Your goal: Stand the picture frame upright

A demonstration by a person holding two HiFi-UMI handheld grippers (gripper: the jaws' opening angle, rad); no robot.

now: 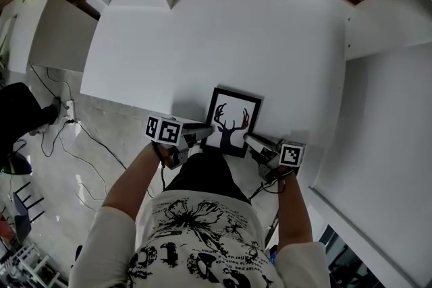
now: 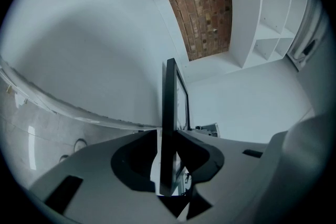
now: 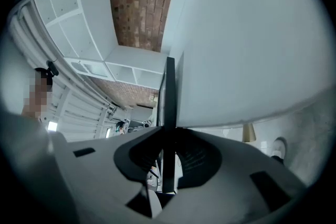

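Head view: high above the person's own torso, facing steeply down on the broad white table (image 1: 223,30). The black-framed antler picture (image 1: 232,122) shows small at the table's near edge. Left gripper view: rides the left gripper (image 2: 168,134), very close in, sighting along the picture's edge toward a red brick wall (image 2: 202,8). Right gripper view: rides the right gripper (image 3: 169,131), equally close, edge-on from the opposite side. All three share picture and table; both gripper views share the brick.
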